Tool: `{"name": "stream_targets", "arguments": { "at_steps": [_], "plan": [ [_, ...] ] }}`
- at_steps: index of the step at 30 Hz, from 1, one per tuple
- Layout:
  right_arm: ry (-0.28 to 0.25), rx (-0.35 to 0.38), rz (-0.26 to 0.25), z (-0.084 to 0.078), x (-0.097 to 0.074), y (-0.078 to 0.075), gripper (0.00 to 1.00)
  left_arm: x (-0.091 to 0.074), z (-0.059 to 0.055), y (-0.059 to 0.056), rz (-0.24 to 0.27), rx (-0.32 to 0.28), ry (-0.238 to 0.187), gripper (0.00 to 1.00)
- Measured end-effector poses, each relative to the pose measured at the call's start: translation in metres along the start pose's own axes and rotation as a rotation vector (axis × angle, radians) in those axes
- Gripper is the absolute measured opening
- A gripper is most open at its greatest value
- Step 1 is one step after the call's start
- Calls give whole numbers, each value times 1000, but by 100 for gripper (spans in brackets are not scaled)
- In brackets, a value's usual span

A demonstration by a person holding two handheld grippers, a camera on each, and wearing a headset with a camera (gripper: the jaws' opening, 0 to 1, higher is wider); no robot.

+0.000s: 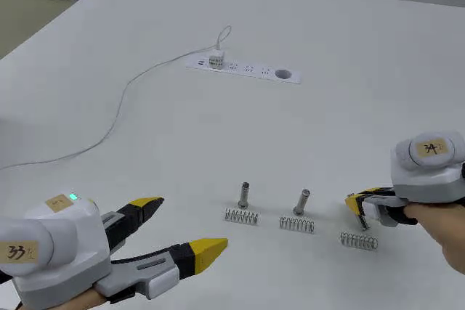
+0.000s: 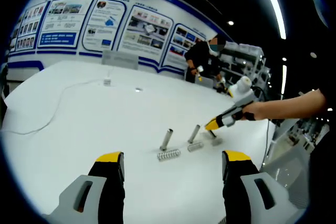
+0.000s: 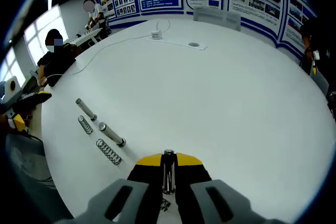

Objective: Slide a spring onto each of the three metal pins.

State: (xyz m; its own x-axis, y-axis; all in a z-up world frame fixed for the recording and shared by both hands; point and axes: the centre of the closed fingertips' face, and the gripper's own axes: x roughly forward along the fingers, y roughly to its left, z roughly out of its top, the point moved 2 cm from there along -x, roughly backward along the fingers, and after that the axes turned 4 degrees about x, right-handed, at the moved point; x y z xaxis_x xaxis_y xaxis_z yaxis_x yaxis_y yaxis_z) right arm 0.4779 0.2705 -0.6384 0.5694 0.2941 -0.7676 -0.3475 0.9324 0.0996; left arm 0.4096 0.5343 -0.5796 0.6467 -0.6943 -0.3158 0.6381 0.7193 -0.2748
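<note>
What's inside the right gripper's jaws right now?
A metal pin, clamped in the right gripper, one end poking past its yellow tips. The jaws cover the rest of the shaft, so the other end cannot be seen.

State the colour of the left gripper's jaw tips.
Yellow, on the left gripper; clearest in the left gripper view.

Head view: tan sticker on the round housing of the left gripper, behind the jaws: handwritten "33", trailing mark illegible. A smaller sticker nearer the jaws: unreadable. A third sticker on the right gripper, behind its jaws: handwritten, possibly "34", uncertain. The wall posters far ahead of the left jaws: print too small to read.
</note>
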Motion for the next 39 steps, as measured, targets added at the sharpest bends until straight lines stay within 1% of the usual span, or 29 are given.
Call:
{"name": "stream_targets", "arguments": {
  "at_steps": [5, 7, 9, 14, 20, 27, 32, 34, 35, 36, 37, 39],
  "plan": [
    [-23, -10, -4, 2, -6, 0, 7, -1, 2, 2, 5, -9, -10, 78],
    [-29, -8, -7, 2, -9, 0, 7, -1, 2, 2, 7, -9, -10, 78],
    [-39, 7, 1, 3, -11, -1, 7, -1, 1, 2, 5, -7, -8, 78],
    [-46, -9, -5, 4, -13, -1, 7, 0, 1, 0, -1, 1, -3, 78],
    [-59, -12, -10, 1, -17, -2, 7, 0, 1, -2, -3, 6, -1, 78],
    [-81, -24, -10, -4, -22, 1, 8, 0, -1, -3, -8, 12, 7, 78],
    [-119, -47, -9, -5, -24, 5, 8, 0, 0, -1, -2, -2, 0, 78],
    [-150, -84, -21, -3, -25, 5, 8, -1, 1, 0, 1, -4, -2, 78],
    [-153, -88, -21, -4, -25, 5, 8, -1, 1, 0, 1, -5, -3, 78],
    [-146, -75, -14, -6, -24, 5, 8, -1, 1, -1, 1, -5, -2, 77],
    [-158, -75, -12, -5, -24, 6, 8, -1, 1, -1, 1, -3, -1, 77],
    [-166, -82, -12, -6, -24, 7, 8, -1, 1, -1, -1, 0, -2, 77]
  ]
}}
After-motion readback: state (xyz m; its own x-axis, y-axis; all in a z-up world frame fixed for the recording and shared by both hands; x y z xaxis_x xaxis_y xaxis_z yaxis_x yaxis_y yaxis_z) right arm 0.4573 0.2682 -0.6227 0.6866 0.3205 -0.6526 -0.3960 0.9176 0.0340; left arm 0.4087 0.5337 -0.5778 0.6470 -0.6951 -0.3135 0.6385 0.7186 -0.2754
